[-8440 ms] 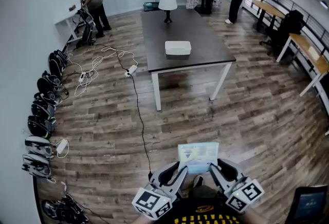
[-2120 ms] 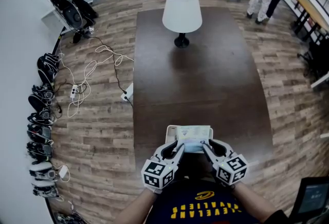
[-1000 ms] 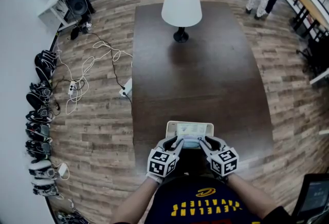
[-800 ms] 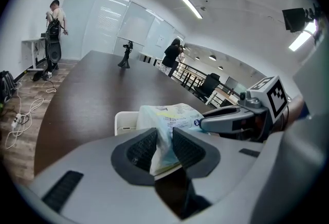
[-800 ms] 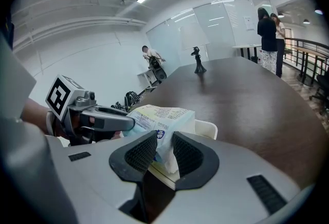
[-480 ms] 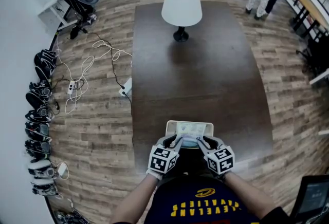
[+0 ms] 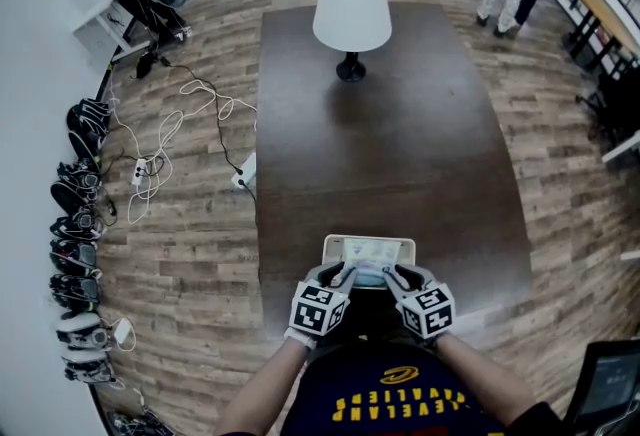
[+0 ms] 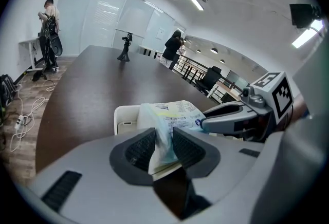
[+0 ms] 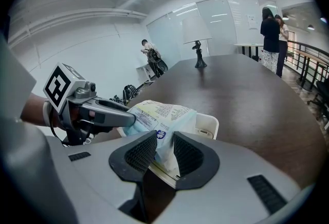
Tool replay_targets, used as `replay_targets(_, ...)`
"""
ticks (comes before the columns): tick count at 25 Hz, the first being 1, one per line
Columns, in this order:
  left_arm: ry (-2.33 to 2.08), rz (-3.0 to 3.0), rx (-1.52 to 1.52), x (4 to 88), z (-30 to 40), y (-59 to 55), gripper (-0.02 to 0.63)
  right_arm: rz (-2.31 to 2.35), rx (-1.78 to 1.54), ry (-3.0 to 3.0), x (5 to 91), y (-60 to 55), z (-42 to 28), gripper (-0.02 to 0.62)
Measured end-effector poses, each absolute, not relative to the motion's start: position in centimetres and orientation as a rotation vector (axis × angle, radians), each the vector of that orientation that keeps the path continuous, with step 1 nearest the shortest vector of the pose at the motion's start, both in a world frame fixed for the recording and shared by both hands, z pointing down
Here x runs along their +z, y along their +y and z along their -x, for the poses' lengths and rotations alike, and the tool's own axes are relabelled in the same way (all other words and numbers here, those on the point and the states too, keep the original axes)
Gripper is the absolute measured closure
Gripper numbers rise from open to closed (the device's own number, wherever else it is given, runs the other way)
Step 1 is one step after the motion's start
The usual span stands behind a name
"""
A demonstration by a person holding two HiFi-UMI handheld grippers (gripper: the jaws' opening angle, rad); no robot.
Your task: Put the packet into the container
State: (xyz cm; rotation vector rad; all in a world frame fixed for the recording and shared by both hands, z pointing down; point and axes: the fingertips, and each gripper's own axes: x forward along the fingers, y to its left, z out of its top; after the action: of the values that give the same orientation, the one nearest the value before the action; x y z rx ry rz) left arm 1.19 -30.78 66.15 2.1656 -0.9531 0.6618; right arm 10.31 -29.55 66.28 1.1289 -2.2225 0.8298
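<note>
We see a long, smooth, dark-brown table [image 7: 400, 154] with a white cone-shaded lamp [image 7: 350, 9] at its far end. At the near edge sits a white, round-cornered rectangular container [image 7: 330, 244]. A soft, crinkled pale-blue plastic packet [image 7: 370, 252] with print lies over its open top. Our left gripper [image 7: 340, 273] pinches one end between ribbed pads, and our right gripper [image 7: 398, 274] pinches the other.
</note>
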Motion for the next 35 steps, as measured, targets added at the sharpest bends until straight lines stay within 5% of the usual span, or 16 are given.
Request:
replay_targets(9, -0.994, -2.166, 0.696, 66.2, -1.1, -30.8, 0.506, -1.128, 0.803, -2.223, 66.3, -29.6, -10.2, 0.488)
replay_targets(14, -0.994, -2.163, 0.676, 66.0, -1.0, -31.0, 0.442, -1.138, 0.799, -2.219, 66.2, -29.6, -10.3, 0.485)
replay_targets(33, -1.142, -2.18, 0.27, 56.7, 2.2, -30.8, 0.445, -1.308, 0.921, -2.387, 59.0, -30.6, -12.9, 0.48)
replay_targets(35, -1.113, -2.213, 0.191, 54.6, 1.7, -30.7, 0.493, -1.31, 0.921, -2.437, 57.2, -30.8, -12.7, 0.482)
